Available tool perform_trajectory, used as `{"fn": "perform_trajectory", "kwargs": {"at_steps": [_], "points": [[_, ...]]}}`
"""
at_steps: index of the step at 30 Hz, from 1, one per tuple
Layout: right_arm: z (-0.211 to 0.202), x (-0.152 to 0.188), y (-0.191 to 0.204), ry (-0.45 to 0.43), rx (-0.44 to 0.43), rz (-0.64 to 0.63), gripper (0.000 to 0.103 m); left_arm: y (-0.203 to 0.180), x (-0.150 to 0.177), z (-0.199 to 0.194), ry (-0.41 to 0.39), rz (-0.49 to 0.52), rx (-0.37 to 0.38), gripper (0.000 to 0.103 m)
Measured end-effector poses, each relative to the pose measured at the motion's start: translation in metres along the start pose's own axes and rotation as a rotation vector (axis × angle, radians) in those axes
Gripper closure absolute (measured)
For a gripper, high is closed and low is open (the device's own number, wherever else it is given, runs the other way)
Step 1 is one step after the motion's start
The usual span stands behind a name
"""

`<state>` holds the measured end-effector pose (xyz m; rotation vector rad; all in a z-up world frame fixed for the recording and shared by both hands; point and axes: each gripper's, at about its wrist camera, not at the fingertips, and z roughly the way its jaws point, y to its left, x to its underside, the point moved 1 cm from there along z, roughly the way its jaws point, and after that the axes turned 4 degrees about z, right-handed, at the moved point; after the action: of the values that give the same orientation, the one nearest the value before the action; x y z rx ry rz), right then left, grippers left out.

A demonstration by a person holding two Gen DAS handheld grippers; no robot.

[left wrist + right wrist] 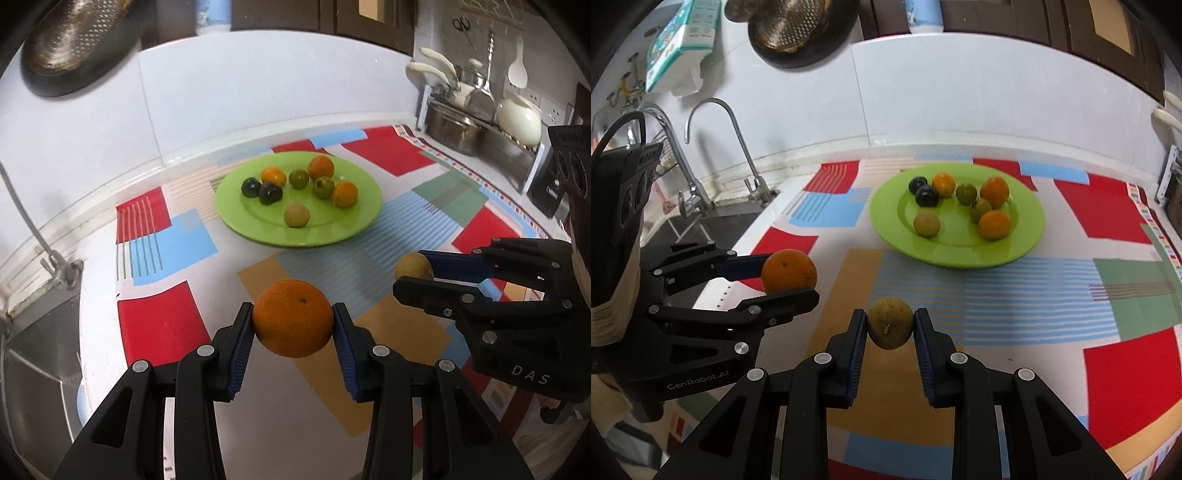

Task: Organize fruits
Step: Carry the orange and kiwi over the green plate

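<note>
From the left wrist, we see a round, dimpled orange (292, 318) clamped between the blue ribbed pads of our left gripper (293, 325), held above the patterned tablecloth (159, 325). Farther off, the glossy green plate (354, 225) carries eight small fruits. At right, our right gripper (415, 275) pinches a dull yellow-brown fruit (412, 266).

From the right wrist, that rough little yellow-brown fruit (890, 324) sits squeezed between our right gripper (890, 326) pads. At left, the left gripper (792, 275) grips the orange (789, 271), near the sink's curved steel tap (738, 140).
</note>
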<state>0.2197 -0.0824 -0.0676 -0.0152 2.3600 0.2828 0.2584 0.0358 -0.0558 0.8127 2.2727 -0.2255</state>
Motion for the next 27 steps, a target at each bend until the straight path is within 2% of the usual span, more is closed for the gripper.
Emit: {"fn": "perform_trajectory", "kwargs": {"at_steps": [16,27], "points": [[-0.041,-0.008,-0.027,-0.057,-0.03,-0.065,0.076,-0.038,-0.017,-0.03,-0.074,-0.082,-0.093,0.062],[-0.057,-0.02,-0.055,-0.108,-0.038,-0.071,0.076,-0.056,-0.041,-0.033,-0.117,-0.102,-0.135,0.062]]}}
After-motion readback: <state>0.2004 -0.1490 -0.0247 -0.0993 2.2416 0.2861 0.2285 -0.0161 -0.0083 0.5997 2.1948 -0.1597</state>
